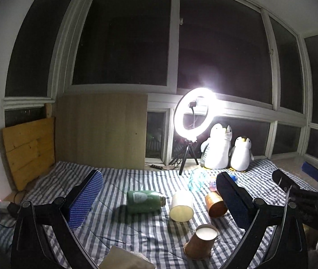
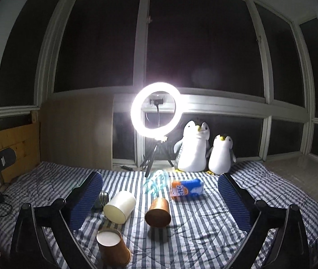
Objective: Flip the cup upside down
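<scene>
Three paper cups sit on the striped bed. A cream cup [image 1: 181,206] [image 2: 119,207] lies on its side with the mouth facing me. A copper cup [image 1: 216,204] [image 2: 158,212] also lies on its side. A brown cup [image 1: 200,242] [image 2: 113,247] stands upside down nearest me, its white base up. My left gripper [image 1: 159,201] is open and empty above the bed, with the cups between and below its fingers. My right gripper [image 2: 160,201] is open and empty, the copper cup between its fingers. The right gripper also shows at the far right of the left wrist view [image 1: 304,190].
A green bottle [image 1: 145,201] lies on its side left of the cream cup. An orange and blue pack [image 2: 187,189] and a clear crumpled bag [image 2: 155,182] lie further back. A lit ring light on a tripod [image 2: 155,109] and two plush penguins [image 2: 194,150] stand by the window.
</scene>
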Action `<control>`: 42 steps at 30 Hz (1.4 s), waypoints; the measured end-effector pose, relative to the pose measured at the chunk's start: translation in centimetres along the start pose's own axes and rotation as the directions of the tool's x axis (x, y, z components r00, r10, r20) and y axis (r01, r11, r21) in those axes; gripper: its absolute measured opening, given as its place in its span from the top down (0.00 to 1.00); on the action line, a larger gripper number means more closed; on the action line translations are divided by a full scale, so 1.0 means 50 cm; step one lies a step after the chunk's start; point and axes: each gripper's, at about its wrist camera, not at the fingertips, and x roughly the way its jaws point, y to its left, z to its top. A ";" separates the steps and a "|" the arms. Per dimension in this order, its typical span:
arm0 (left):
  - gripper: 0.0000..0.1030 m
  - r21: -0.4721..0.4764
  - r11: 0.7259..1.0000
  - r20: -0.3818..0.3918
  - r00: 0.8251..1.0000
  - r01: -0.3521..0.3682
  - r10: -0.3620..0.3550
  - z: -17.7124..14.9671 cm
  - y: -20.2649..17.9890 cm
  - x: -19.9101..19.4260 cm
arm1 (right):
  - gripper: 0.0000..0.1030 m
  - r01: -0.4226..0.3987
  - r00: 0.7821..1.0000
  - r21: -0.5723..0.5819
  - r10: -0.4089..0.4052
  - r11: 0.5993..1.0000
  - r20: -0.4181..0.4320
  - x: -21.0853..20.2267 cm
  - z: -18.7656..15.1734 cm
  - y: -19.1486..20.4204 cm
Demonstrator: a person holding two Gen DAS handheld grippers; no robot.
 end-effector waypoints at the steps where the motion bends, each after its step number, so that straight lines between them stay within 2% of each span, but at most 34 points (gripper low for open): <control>1: 0.01 0.000 1.000 0.001 1.000 -0.001 0.001 -0.001 0.000 -0.002 | 0.01 -0.001 1.000 0.003 0.001 1.000 0.006 -0.002 0.001 0.001; 14: 0.01 0.028 0.998 -0.009 0.999 -0.048 0.049 -0.006 -0.022 0.012 | 0.01 -0.012 0.999 0.025 0.011 1.000 0.032 -0.018 0.006 -0.010; 42: 0.01 0.025 0.996 -0.011 0.996 -0.087 0.087 -0.006 -0.022 0.006 | 0.01 0.003 1.000 0.025 -0.004 1.000 0.031 -0.030 0.003 -0.023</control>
